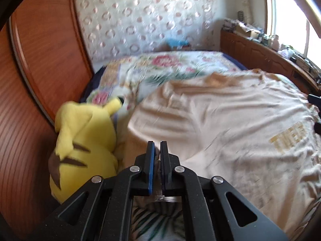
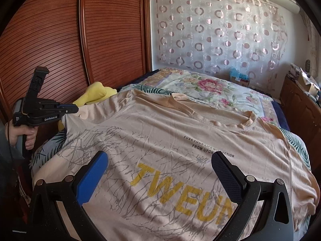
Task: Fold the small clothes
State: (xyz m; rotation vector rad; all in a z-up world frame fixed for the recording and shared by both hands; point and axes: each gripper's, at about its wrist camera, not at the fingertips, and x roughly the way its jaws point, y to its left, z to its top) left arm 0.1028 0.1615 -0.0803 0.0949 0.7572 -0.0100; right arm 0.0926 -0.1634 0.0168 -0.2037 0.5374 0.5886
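Note:
A beige T-shirt (image 2: 160, 132) with yellow letters and grey branch print lies spread, front up, on the bed, its collar toward the far end. My left gripper (image 2: 77, 108), held by a hand (image 2: 20, 134), is shut on the shirt's left sleeve edge and holds it a little above the bed. In the left wrist view its fingers (image 1: 150, 160) stand almost together, with the T-shirt (image 1: 230, 120) stretching away from them. My right gripper (image 2: 159, 164) hovers open over the shirt's lower front, with nothing between its fingers.
A yellow plush toy (image 1: 84, 140) lies beside the shirt's left edge, against the wooden wardrobe doors (image 2: 60, 40). The floral bedspread (image 2: 200, 84) reaches to a curtained wall. A wooden cabinet (image 1: 260, 54) with clutter on top runs along the bed's right side.

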